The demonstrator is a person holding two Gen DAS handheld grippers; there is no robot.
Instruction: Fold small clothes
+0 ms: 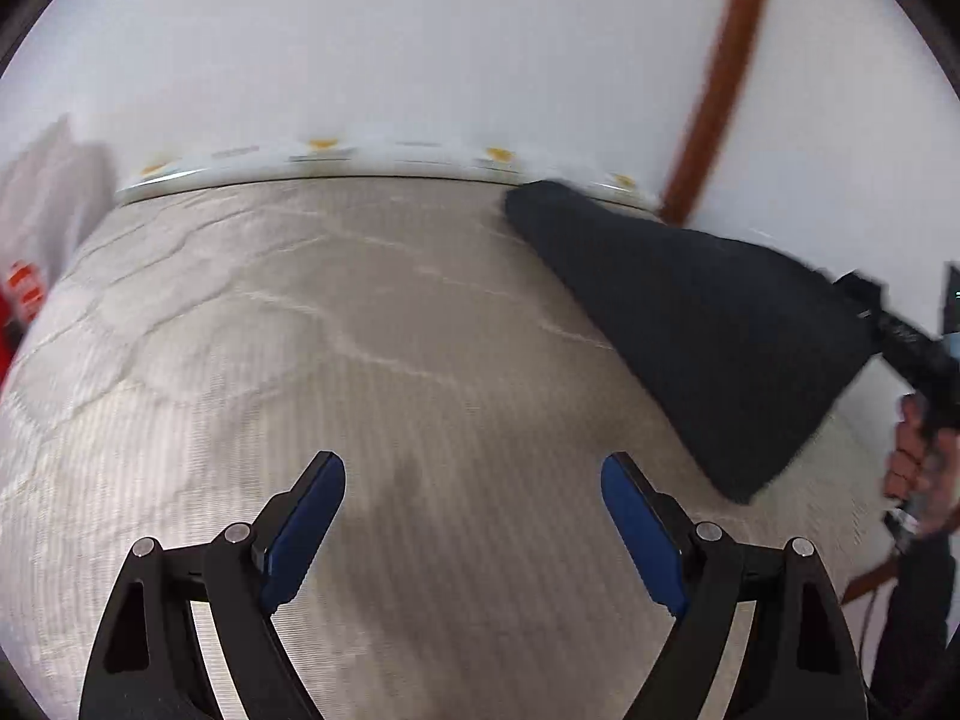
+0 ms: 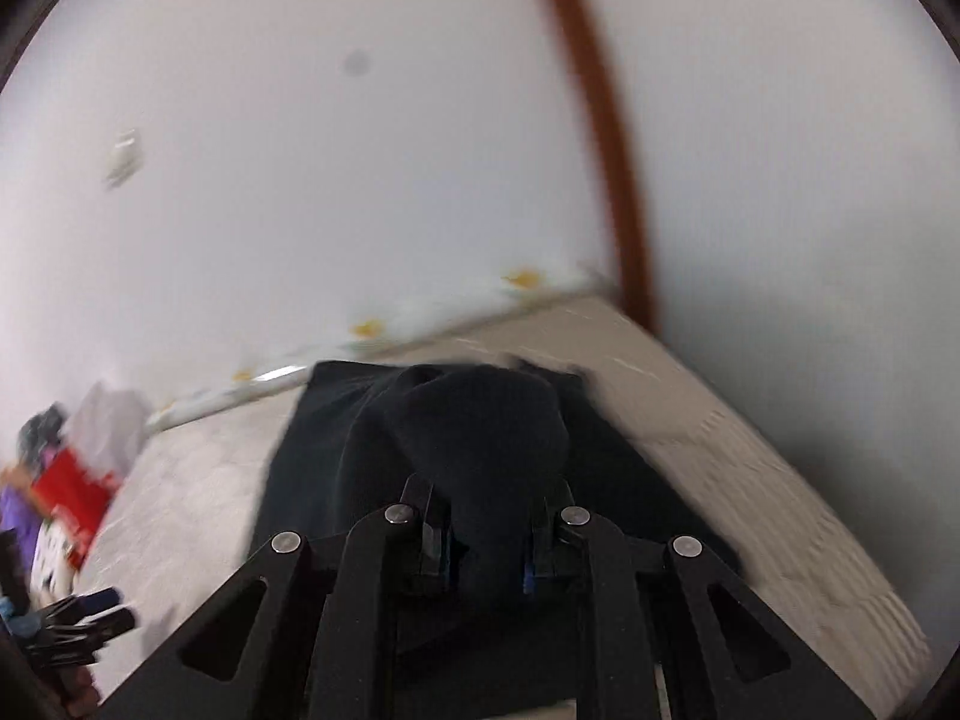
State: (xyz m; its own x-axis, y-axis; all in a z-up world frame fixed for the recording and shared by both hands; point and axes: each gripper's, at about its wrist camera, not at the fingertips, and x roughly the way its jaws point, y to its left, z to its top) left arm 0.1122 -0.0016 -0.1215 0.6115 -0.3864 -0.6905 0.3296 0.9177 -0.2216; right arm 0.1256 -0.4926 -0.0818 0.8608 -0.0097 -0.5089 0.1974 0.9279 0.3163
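Observation:
A dark navy garment (image 1: 696, 324) hangs stretched over the beige quilted mattress (image 1: 360, 360), its far corner near the mattress's back edge. My right gripper (image 2: 487, 531) is shut on a bunched fold of the dark garment (image 2: 474, 420), lifting it; the rest drapes below onto the mattress (image 2: 750, 450). The right gripper also shows at the right edge of the left wrist view (image 1: 888, 330), held by a hand. My left gripper (image 1: 474, 480) is open and empty, low over bare mattress, left of the garment.
A white wall (image 1: 420, 48) rises behind the mattress, with a brown curved strip (image 1: 720, 90) at the right. A floral sheet edge (image 1: 324, 150) runs along the back. A pile of coloured clothes (image 2: 66, 480) lies at the left.

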